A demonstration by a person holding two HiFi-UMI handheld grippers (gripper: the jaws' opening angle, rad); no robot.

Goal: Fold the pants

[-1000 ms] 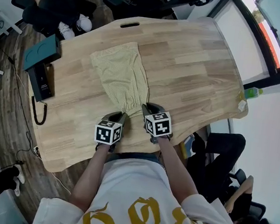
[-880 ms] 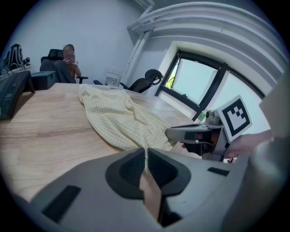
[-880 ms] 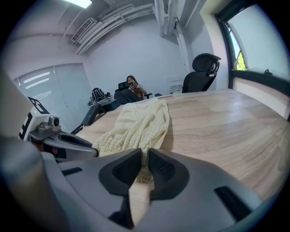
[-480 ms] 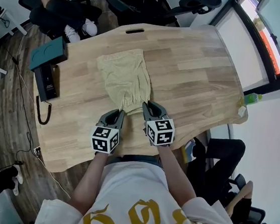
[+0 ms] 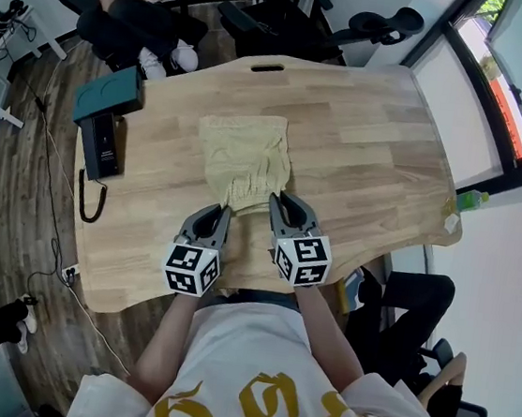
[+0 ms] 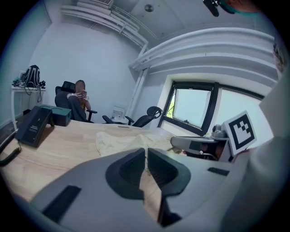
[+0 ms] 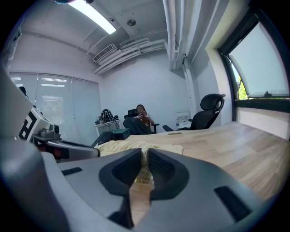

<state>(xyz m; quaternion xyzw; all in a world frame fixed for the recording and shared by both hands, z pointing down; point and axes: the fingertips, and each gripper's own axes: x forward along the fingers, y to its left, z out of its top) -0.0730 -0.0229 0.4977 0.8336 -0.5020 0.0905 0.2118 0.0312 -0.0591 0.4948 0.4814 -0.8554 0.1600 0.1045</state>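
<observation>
Pale yellow pants lay on the light wooden bench, their near end bunched and raised off the wood toward a person standing at the bench's edge. The left gripper and right gripper were side by side. Each had its fingers pinched nearly together on that near edge of cloth.

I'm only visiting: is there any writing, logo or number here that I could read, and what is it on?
No text here reads clearly.
White shirt: ornate gold letters, cut off by the picture's edge; unreadable.
Marker cubes: black-and-white square patterns, no words.
Green bottle: label too small.
Desk phone: markings too small.
Pants: no print seen.
</observation>
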